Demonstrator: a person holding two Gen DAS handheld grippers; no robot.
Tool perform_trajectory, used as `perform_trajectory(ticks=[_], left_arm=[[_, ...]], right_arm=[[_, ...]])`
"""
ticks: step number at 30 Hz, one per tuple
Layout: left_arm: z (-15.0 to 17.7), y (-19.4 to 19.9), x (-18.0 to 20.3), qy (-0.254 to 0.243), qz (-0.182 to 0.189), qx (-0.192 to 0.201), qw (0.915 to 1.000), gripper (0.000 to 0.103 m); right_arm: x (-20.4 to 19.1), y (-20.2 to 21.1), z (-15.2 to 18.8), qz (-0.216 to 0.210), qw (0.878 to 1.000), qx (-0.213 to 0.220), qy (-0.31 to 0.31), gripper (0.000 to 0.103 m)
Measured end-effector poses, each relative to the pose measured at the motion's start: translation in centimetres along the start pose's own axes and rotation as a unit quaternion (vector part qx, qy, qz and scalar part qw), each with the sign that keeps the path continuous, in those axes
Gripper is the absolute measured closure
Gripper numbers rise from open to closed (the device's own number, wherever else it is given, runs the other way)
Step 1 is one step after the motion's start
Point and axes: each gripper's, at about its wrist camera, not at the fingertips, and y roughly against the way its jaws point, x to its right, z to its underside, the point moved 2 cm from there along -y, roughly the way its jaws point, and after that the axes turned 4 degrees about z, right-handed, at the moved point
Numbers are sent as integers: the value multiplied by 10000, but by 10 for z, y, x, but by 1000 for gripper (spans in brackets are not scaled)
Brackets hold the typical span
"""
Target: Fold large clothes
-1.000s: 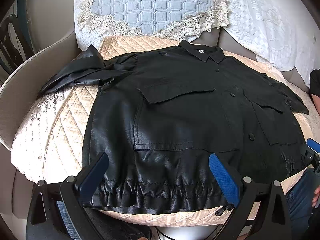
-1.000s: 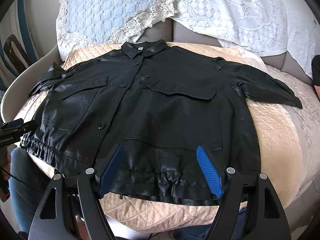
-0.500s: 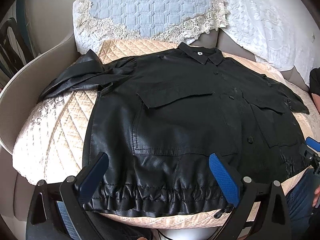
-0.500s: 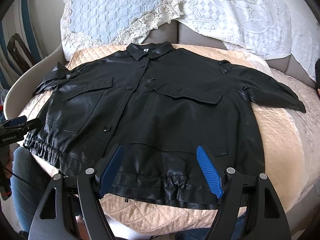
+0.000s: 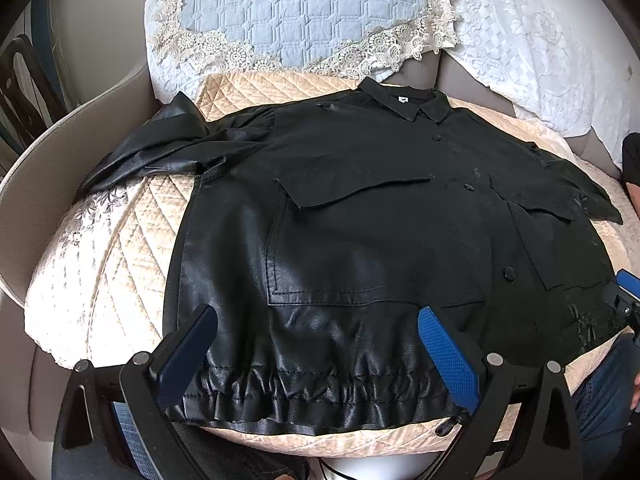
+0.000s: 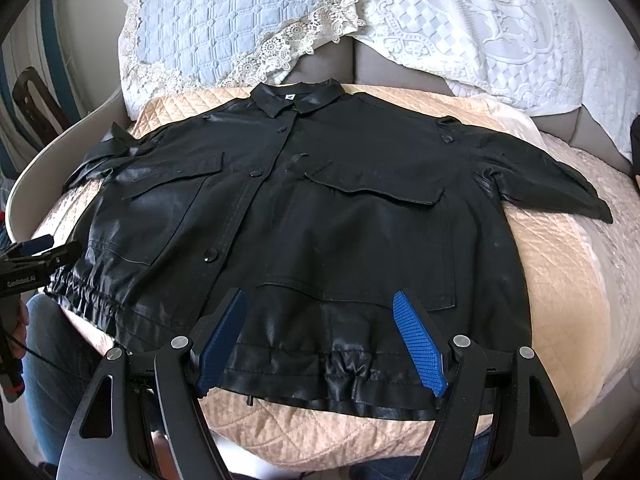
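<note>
Black jacket (image 5: 360,240) lies flat, front side up, on a quilted beige cover (image 5: 120,248) over a sofa seat. Collar (image 5: 404,100) points toward the backrest; gathered hem (image 5: 312,396) sits at the near edge. Front is buttoned, two flap pockets showing.

Sleeve on the left-wrist side (image 5: 160,152) is bunched and folded over itself near the seat's curved edge. The opposite sleeve (image 6: 548,176) lies spread out straight across the cover.

Left gripper (image 5: 316,356) hovers over the hem, jaws spread wide, blue pads either side of the gathered band, nothing between them. Cannot tell whether the pads touch the cloth.

Right gripper (image 6: 320,344) likewise hangs over its part of the hem, jaws wide apart, holding nothing. Contact with the fabric not clear.

Each gripper shows at the edge of the other's view, near the hem corners.

Behind the jacket: a pale blue quilted cushion (image 5: 296,12) with lace trim, and beside it a white lace throw (image 6: 500,28) over the backrest.

Person's jeans (image 6: 60,360) visible below the seat edge.
</note>
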Motion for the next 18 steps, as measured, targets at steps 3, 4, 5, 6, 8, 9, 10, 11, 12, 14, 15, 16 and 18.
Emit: perform_trajectory(ticks=[3, 4, 5, 6, 8, 9, 10, 11, 12, 14, 15, 16, 18], left_arm=[[1, -1, -1, 15, 13, -9, 10000, 1], [1, -2, -2, 27, 30, -15, 10000, 1], [1, -2, -2, 32, 51, -14, 10000, 1], [1, -3, -3, 37, 60, -9, 10000, 1], [1, -4, -4, 55, 69, -25, 10000, 1], [1, -4, -4, 63, 81, -37, 9999, 1], [2, -4, -4, 64, 88, -38, 9999, 1], [2, -4, -4, 65, 80, -33, 9999, 1], [2, -3, -4, 61, 79, -21, 9999, 1], [2, -2, -5, 78, 74, -9, 9999, 1], [2, -1, -6, 87, 76, -8, 9999, 1], [2, -1, -6, 101, 70, -3, 9999, 1], [2, 1, -7, 114, 79, 14, 9999, 1]], right_arm=[[-1, -3, 0, 1, 10000, -31, 2, 27], [-2, -3, 0, 0, 10000, -36, 7, 27], [-2, -4, 0, 3, 10000, -46, 15, 27], [-3, -4, 0, 7, 10000, -54, 27, 27], [-3, -3, 0, 2, 10000, -43, 33, 27], [-3, -3, 0, -8, 10000, -35, 32, 27], [-4, -2, -1, -12, 10000, -28, 27, 27], [-4, -2, -1, -19, 10000, -19, 22, 27], [-4, -1, -1, -29, 10000, -7, 22, 27], [-5, -1, -1, -39, 10000, -8, 46, 27], [-5, 0, -1, -36, 10000, -7, 65, 27], [-5, 0, -2, -39, 10000, -2, 72, 27], [-6, 1, -3, -52, 10000, -3, 69, 27]])
